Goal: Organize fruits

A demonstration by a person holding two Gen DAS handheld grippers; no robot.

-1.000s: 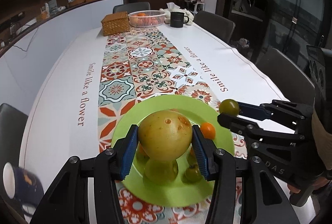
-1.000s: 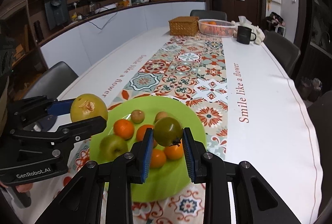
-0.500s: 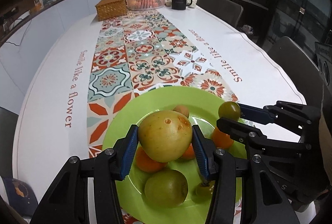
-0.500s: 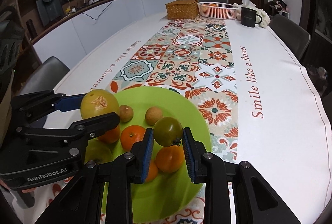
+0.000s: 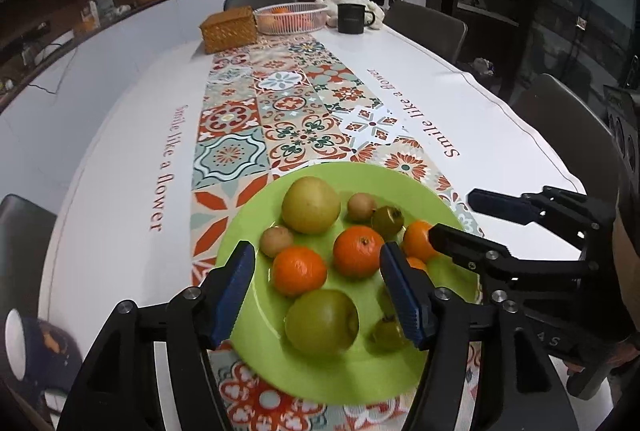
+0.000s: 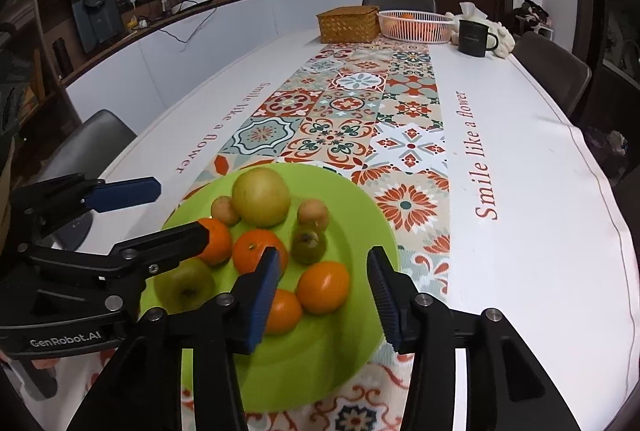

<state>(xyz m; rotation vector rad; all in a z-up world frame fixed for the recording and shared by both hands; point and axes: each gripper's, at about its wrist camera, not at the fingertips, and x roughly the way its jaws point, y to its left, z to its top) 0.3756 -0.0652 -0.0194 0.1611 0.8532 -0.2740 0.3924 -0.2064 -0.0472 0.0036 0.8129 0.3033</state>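
A green plate (image 5: 256, 335) (image 6: 360, 207) holds several fruits. A big yellow pear (image 5: 311, 205) (image 6: 261, 196) lies at its far side. A small green tomato (image 5: 387, 220) (image 6: 308, 243) lies beside it. Oranges (image 5: 357, 251) (image 6: 322, 286), a green apple (image 5: 322, 322) (image 6: 185, 285) and small brown fruits (image 5: 276, 240) lie around them. My left gripper (image 5: 318, 293) is open and empty above the plate's near side. My right gripper (image 6: 322, 289) is open and empty above the oranges.
The plate sits on a patterned runner (image 5: 288, 123) on a white table. At the far end stand a wicker box (image 5: 229, 29), a white basket with oranges (image 5: 290, 17) and a black mug (image 5: 352, 17). A dark mug (image 5: 30, 347) is at near left. Chairs surround the table.
My left gripper opened and released the yellow pear onto the plate. My right gripper opened and released the green tomato onto the plate. Both grippers drew back slightly.
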